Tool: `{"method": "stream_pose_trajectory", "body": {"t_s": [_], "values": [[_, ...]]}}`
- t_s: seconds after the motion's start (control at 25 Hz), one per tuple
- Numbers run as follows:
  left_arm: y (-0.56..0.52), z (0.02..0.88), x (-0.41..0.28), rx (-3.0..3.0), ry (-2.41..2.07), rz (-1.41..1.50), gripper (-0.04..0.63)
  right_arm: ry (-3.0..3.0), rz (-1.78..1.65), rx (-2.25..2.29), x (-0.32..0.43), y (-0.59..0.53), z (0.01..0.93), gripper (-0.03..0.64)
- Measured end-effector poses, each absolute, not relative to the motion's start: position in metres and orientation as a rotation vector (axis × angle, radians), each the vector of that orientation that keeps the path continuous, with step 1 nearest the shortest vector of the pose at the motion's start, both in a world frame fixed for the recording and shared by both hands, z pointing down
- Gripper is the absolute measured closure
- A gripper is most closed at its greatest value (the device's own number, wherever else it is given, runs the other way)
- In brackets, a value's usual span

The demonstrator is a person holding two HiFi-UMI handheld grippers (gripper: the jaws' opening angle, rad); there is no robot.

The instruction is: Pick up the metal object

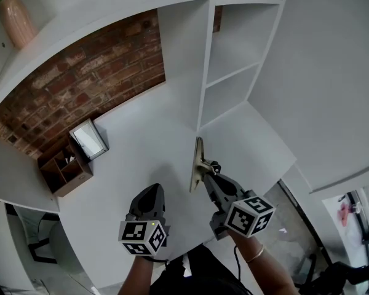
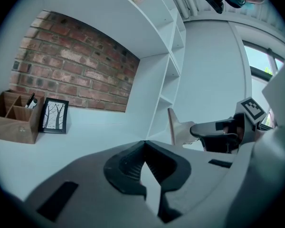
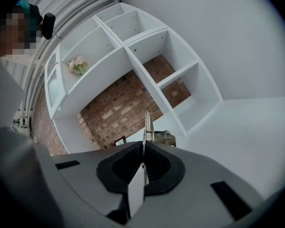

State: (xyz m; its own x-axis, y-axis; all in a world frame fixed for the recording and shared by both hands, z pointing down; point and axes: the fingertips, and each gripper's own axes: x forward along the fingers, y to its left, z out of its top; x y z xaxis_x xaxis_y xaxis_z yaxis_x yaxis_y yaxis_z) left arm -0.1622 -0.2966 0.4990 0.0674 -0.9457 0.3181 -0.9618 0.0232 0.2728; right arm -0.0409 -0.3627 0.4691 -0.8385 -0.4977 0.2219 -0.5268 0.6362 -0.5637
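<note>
The metal object (image 1: 198, 161) is a thin, pale brass-coloured plate with a small bracket on one side. It stands on edge over the white desk (image 1: 147, 128), near the foot of the shelf unit. My right gripper (image 1: 208, 176) is shut on its near edge. In the right gripper view the plate (image 3: 148, 127) rises straight out from between the closed pads of that gripper (image 3: 143, 148). Whether the plate touches the desk I cannot tell. My left gripper (image 1: 149, 195) hovers to the left, shut and holding nothing (image 2: 143, 148). From there I see the plate (image 2: 173, 127) and the right gripper (image 2: 213, 129).
A white shelf unit (image 1: 234, 72) stands on the desk just behind the plate. At the back left a wooden organiser (image 1: 64, 171) and a small framed picture (image 1: 89, 139) sit against the brick wall (image 1: 80, 85). A pink vase (image 1: 15, 17) stands on the upper shelf.
</note>
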Motion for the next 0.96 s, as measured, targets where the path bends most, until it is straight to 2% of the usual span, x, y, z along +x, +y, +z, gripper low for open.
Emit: {"method": "stream_pose_trajectory", "body": {"t_s": [0.52, 0.96], "values": [[-0.297, 0.445, -0.163, 2.046, -1.926, -0.057, 0.586, -3.013, 0.539, 0.91, -0.037, -0.343, 0.369, 0.607], [-0.286, 0.414, -0.16, 2.121, -1.955, -0.055, 0.586, -3.061, 0.419, 0.931, -0.033, -0.321, 0.346, 0.607]]}}
